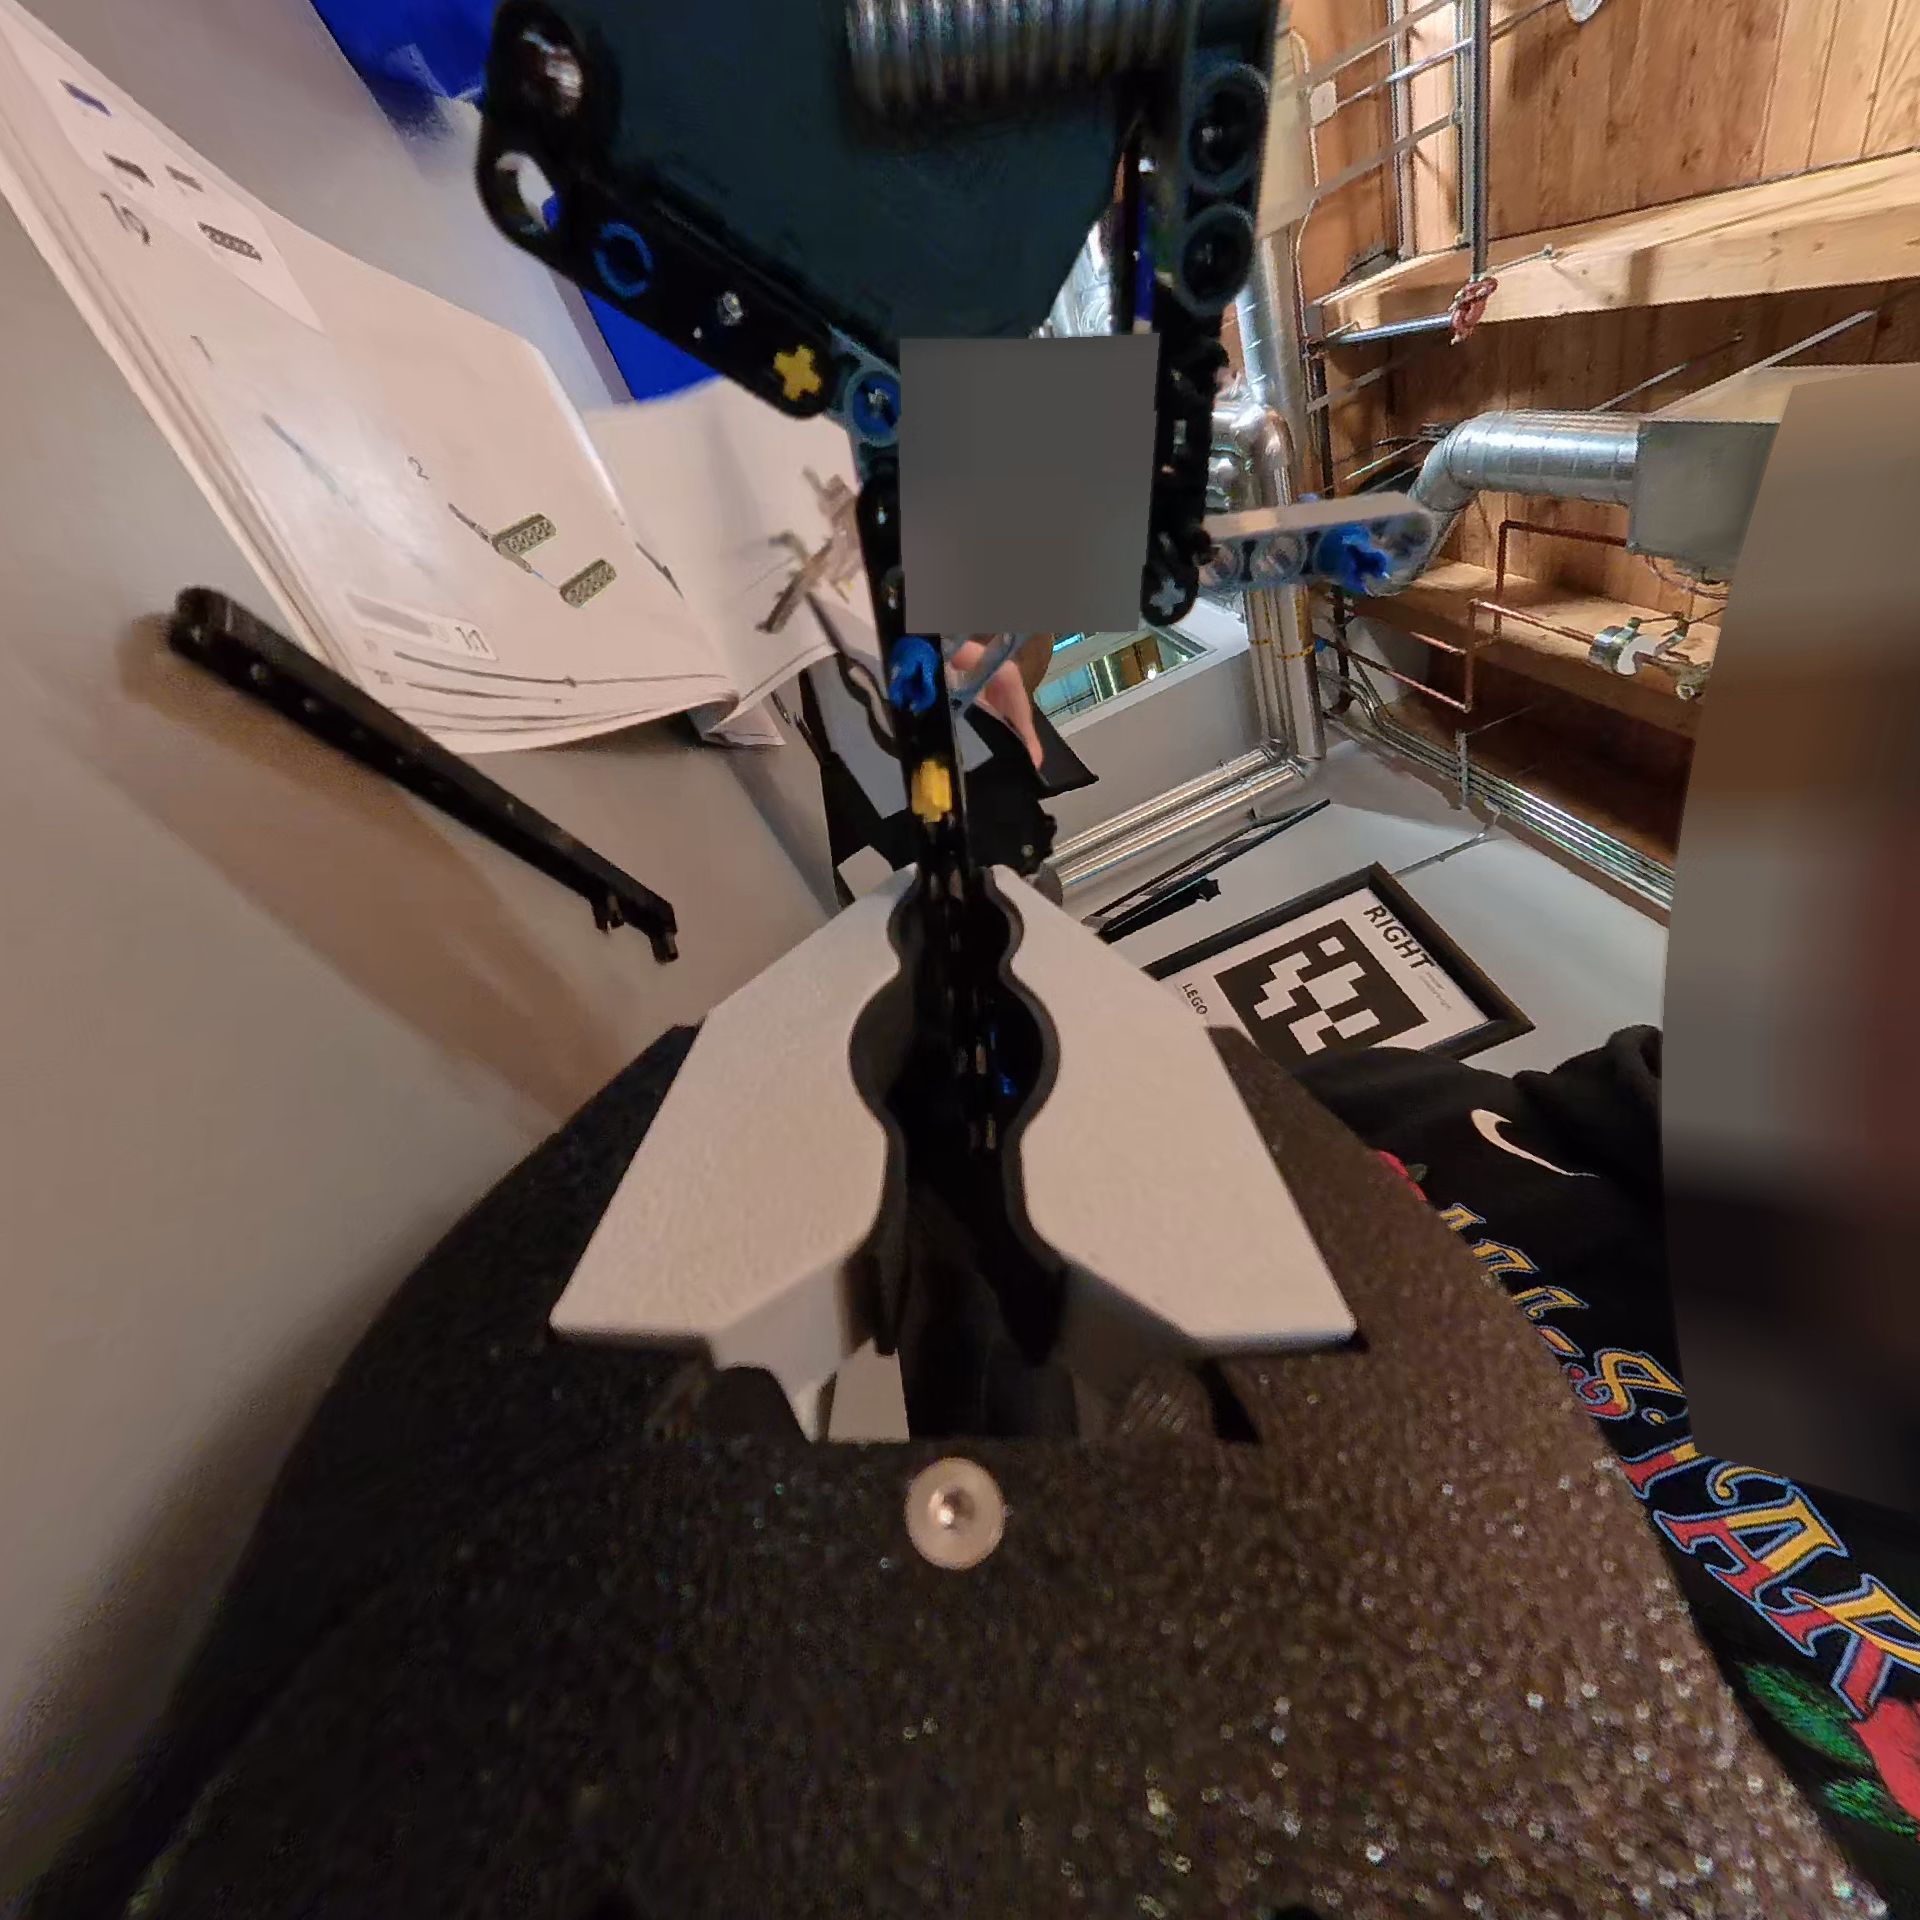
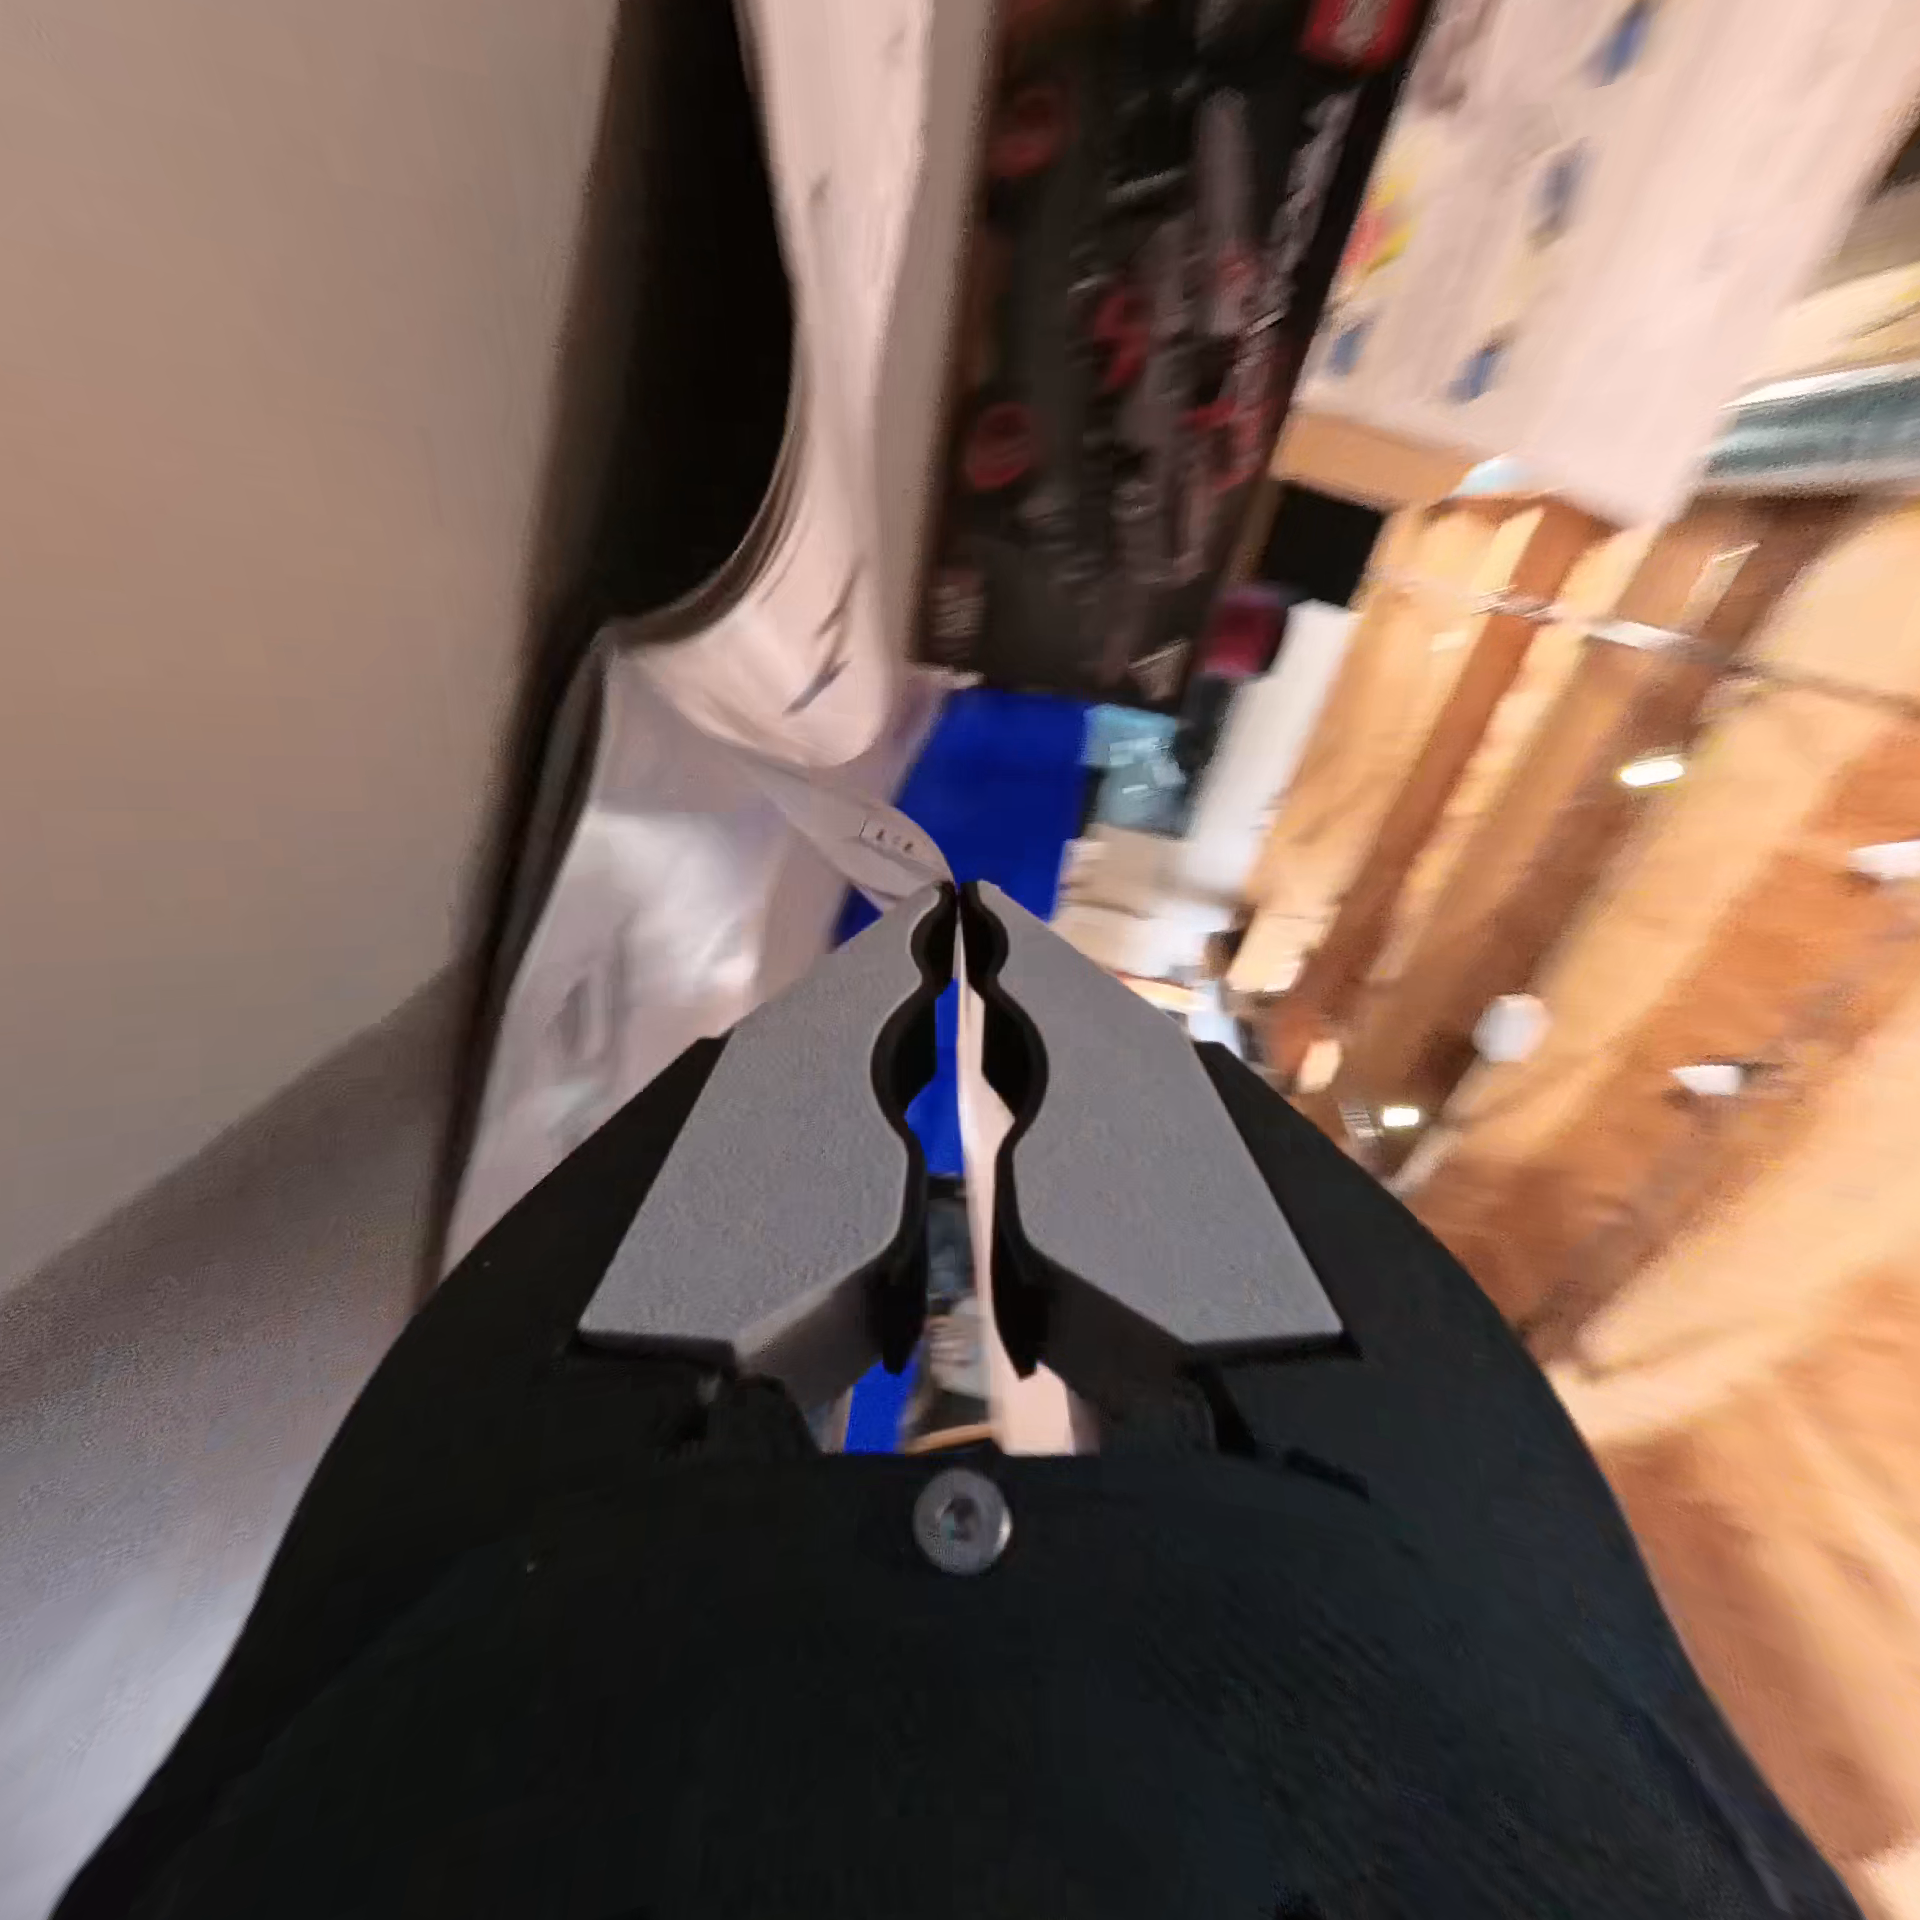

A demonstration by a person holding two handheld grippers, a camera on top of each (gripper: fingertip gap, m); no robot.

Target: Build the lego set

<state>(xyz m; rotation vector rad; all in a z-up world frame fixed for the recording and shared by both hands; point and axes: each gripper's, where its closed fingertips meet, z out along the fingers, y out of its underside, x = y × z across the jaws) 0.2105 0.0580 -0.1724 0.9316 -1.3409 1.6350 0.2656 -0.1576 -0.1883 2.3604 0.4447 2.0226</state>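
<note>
My left gripper [image 1: 951,896] is shut on a black beam of the lego assembly [image 1: 914,540] and holds it up off the table. The assembly has black beams, blue pins, a yellow axle, a metal spring at the top and a grey beam [image 1: 1314,535] that sticks out to the right. The open instruction booklet [image 1: 416,488] lies on the table at the left. My right gripper [image 2: 957,900] is shut on a white page of the booklet [image 2: 982,1091], which runs edge-on between its fingers. The right wrist view is blurred by motion.
A long black beam [image 1: 416,769] lies loose on the grey table beside the booklet. A black-and-white marker card [image 1: 1340,987] and a person's dark printed clothing [image 1: 1558,1195] are at the right. A black lego box [image 2: 1132,332] and a blue bin [image 2: 987,800] stand behind the booklet. The left gripper's tips are roughly 25 cm from the right gripper's.
</note>
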